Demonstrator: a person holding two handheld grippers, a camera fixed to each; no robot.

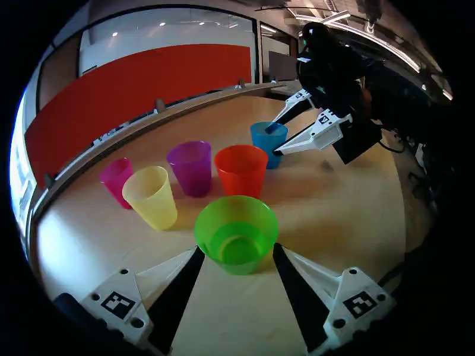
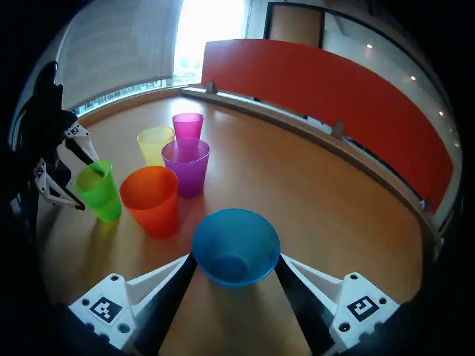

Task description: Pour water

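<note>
Nearest: left gripper (image 1: 237, 254), clamped on both sides of upright green cup (image 1: 236, 228), apparently held ready for pouring. Right gripper (image 2: 236, 260), clamped likewise on blue cup (image 2: 236, 243). Beyond, clustered on counter (image 1: 332, 202): orange cup (image 1: 240, 169), purple cup (image 1: 191, 166), yellow cup (image 1: 151, 196), pink cup (image 1: 116, 181). Water: cannot tell.

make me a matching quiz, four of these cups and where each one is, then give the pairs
1 green cup
2 blue cup
3 orange cup
4 pink cup

a farthest from the blue cup
b between the fingers of the right gripper
c between the fingers of the left gripper
d standing free, between the green cup and the blue cup

Pairs: 1-c, 2-b, 3-d, 4-a
</note>
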